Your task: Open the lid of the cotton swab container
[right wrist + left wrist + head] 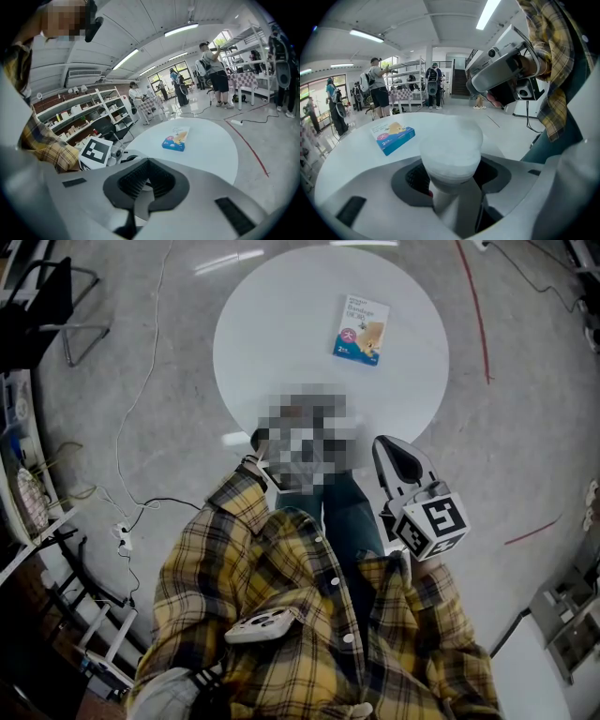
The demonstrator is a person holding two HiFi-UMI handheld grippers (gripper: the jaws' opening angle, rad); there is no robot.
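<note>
The cotton swab container (451, 150), round and white with its lid on top, stands between the jaws of my left gripper (451, 182). Dark gaps show on both sides of it, so the left gripper is open around it. In the head view this spot at the near edge of the round white table (281, 324) is hidden. My right gripper (147, 180) is shut with nothing in it. It hangs to the right of the container, above the table's near edge (389, 454), and shows at the upper right of the left gripper view (501, 70).
A blue bandage box (361, 329) lies flat toward the far side of the table. Cables (131, 427) and red tape lines (473, 306) run over the grey floor. Shelves (79, 117) and several people (378, 86) stand farther off.
</note>
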